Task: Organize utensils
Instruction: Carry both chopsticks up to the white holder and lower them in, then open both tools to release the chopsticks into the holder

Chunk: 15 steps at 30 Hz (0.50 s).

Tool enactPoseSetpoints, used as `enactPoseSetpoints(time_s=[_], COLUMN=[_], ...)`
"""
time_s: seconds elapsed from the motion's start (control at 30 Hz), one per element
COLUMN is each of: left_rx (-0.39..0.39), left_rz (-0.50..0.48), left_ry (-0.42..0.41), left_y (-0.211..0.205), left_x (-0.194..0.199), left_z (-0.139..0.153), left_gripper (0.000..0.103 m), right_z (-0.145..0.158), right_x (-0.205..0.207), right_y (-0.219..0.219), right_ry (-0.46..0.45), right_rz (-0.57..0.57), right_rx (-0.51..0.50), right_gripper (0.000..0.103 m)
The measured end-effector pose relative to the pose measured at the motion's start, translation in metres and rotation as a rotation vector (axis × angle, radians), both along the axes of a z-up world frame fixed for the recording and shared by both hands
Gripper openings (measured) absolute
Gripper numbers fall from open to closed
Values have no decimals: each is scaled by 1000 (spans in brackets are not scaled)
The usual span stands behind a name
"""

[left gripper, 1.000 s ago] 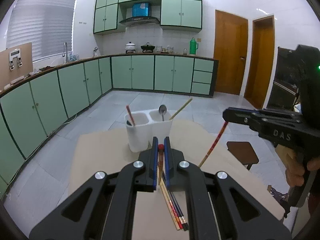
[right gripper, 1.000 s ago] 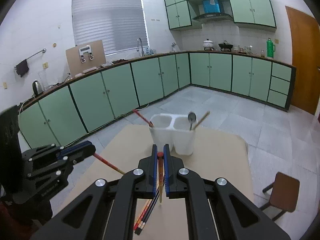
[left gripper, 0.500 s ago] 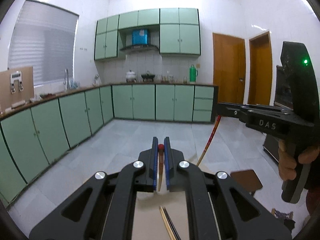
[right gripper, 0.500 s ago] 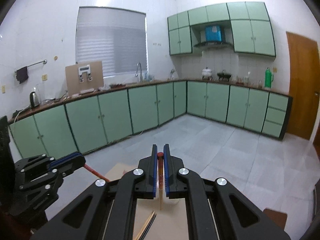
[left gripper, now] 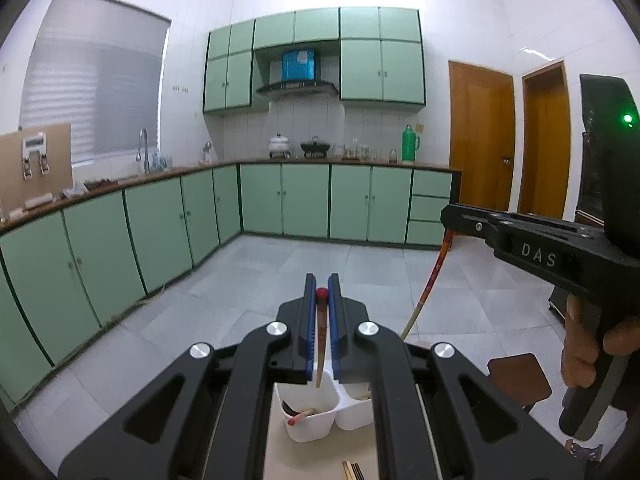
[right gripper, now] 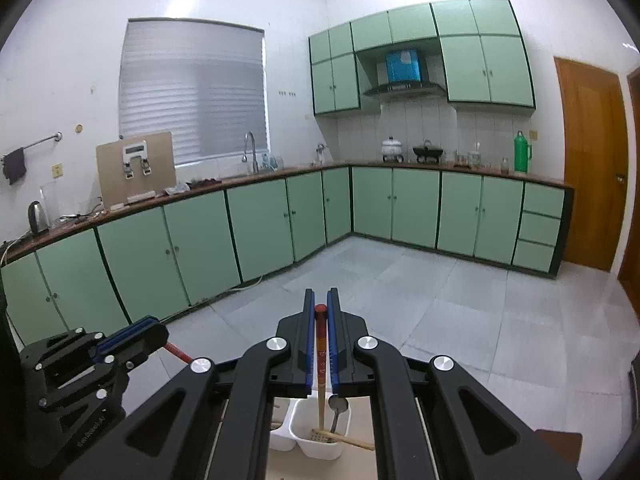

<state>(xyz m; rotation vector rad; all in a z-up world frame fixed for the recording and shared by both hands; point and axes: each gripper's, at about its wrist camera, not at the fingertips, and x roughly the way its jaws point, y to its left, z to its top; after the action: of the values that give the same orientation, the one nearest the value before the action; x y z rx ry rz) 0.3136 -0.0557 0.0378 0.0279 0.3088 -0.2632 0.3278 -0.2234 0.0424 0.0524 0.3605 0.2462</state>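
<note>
Chopsticks: one [left gripper: 320,336] pinched tight in left gripper [left gripper: 321,292], one [right gripper: 321,352] in right gripper [right gripper: 321,308], tips hanging over white two-cup holder [left gripper: 312,420] below fingers. Holder half hiding behind fingers.

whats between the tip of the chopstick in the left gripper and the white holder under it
Nothing: in the left wrist view the chopstick hangs from the shut left gripper over the white holder, with only air between.

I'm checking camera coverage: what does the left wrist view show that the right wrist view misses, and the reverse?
Left wrist only: the person's hand gripping the right hand-held gripper, a brown stool, loose chopsticks on the table.
Right wrist only: a spoon in the holder, a kettle, a towel.
Both: the white two-compartment holder, each hand-held gripper shut on a red-tipped chopstick.
</note>
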Motion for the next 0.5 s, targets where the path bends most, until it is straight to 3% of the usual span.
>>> enactPoseSetpoints(time_s=[0.5], left_rx=[29], left_rz=[7], left_ry=[165], left_y=[12], left_x=[36], left_z=[-63], left_gripper=[6], right_z=[-61], right_x=[22], right_y=[8], right_ry=[146], right_rz=[18], right_rx=[-33], right_gripper=[6])
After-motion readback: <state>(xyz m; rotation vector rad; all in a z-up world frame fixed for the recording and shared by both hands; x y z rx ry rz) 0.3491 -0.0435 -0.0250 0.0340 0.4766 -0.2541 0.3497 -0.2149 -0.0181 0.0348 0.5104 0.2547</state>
